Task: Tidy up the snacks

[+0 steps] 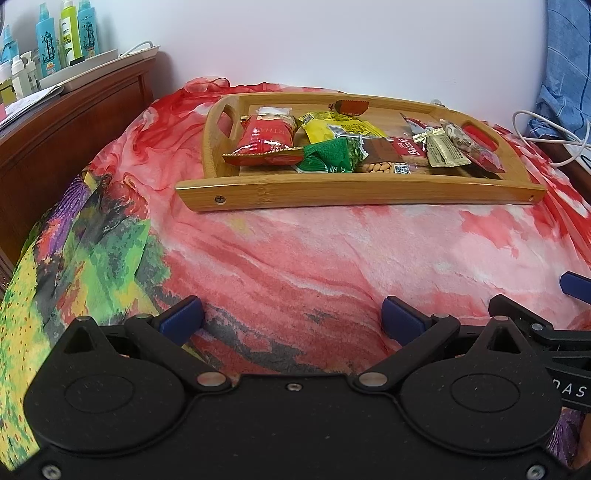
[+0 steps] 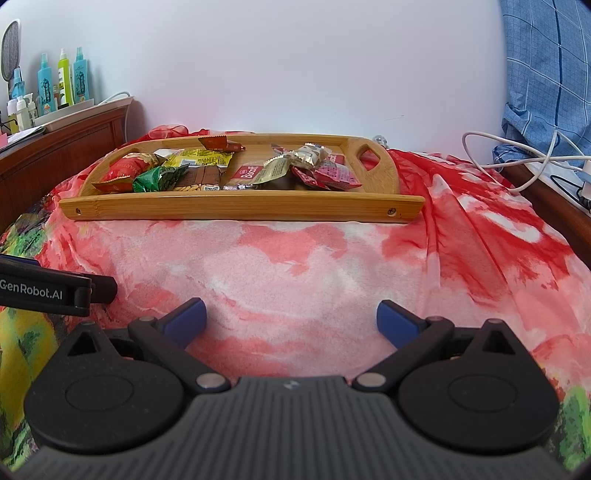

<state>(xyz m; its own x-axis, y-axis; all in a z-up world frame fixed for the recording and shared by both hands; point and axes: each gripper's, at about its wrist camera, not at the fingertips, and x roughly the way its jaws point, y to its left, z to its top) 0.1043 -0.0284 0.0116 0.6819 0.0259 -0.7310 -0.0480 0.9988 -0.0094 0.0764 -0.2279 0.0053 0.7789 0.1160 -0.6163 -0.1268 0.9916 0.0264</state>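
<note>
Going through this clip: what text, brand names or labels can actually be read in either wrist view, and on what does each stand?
"Biscoff": red biscuit packet in the wooden tray.
"GenRobot.AI": side of the left gripper, seen from the right wrist view.
"DAS": cut-off letters on the right gripper, seen from the left wrist view.
Unreadable: print on the large red bag, yellow packet, green packet, shelf bottles.

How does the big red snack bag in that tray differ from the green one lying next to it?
The red bag is larger and puffier; the green bag is smaller and more crumpled. The red bag sits toward the tray's left handle end, while the green bag lies nearer the middle, against the front rim. Both are sealed, shiny packets, touching each other, and neither hand-held gripper is near them.
</note>
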